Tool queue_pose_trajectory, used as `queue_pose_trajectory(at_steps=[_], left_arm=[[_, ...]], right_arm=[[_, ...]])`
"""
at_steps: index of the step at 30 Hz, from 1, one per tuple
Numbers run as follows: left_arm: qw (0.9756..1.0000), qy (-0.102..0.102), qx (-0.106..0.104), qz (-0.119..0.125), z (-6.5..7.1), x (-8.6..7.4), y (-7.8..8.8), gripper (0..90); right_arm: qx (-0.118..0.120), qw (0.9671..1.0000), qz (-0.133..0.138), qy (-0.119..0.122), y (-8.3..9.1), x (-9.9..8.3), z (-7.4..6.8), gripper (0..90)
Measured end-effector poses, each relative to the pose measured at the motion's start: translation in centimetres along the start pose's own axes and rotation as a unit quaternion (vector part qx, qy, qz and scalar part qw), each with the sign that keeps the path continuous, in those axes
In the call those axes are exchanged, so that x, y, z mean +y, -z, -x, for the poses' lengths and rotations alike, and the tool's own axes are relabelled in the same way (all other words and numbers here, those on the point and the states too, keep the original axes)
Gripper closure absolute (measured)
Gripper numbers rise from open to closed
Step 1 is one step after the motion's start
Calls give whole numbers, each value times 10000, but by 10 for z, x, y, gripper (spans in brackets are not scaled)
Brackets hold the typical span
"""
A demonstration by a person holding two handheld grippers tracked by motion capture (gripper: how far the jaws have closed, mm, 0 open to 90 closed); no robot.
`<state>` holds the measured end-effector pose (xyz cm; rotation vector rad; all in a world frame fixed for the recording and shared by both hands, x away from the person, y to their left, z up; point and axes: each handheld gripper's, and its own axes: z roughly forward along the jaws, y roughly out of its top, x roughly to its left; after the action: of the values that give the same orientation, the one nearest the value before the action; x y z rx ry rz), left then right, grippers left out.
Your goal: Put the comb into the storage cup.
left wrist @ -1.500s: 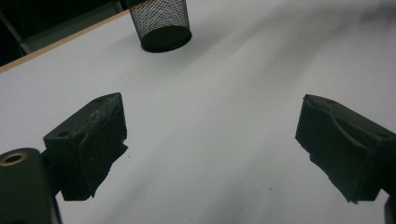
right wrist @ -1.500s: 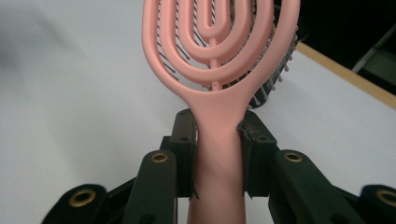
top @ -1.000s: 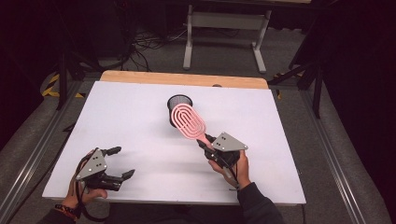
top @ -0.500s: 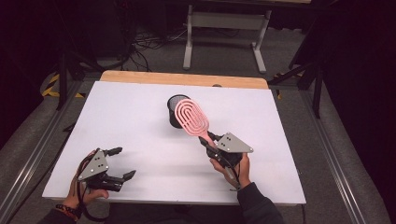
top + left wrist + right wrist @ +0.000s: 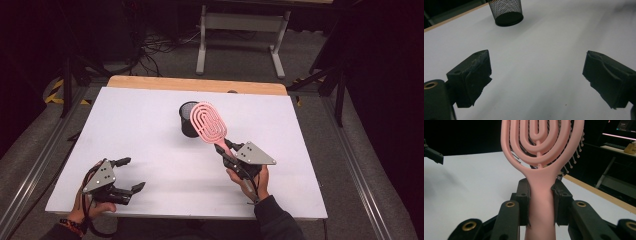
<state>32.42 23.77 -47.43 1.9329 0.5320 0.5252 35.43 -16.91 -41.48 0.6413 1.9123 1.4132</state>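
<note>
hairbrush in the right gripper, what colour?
Pink: the hairbrush is pink all over, head and handle. Shows best in the right gripper view.

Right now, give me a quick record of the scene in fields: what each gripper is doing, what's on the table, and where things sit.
surface: white table top
left gripper: open, holding nothing, low over the near left part of the table
right gripper: shut on the handle of the pink hairbrush
hairbrush pose: lifted off the table, head tilted up and away from the person
black mesh cup: upright near the table's middle, partly behind the brush head in the high view
cup contents: cannot tell
</note>
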Motion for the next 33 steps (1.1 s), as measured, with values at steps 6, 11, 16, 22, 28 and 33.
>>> queue_pose_trajectory(at_steps=[6,11,16,22,28,33], left_arm=[[9990,204,-116,377,-4,16,-3,101],[9970,342,-337,607,-6,38,-12,102],[9944,447,-516,810,-6,61,-29,101],[9926,298,-720,936,4,85,-49,103],[9914,164,-832,997,11,99,-63,106],[9900,218,-901,1064,10,104,-74,113]], right_arm=[[12,10000,86,17,-1,0,-4,707],[20,9999,141,61,-2,1,-9,707],[64,9998,161,97,-2,1,-11,707],[104,9997,206,94,-2,0,-12,707],[146,9994,274,157,-2,0,-15,708],[209,9993,233,191,-6,-1,-20,709]])
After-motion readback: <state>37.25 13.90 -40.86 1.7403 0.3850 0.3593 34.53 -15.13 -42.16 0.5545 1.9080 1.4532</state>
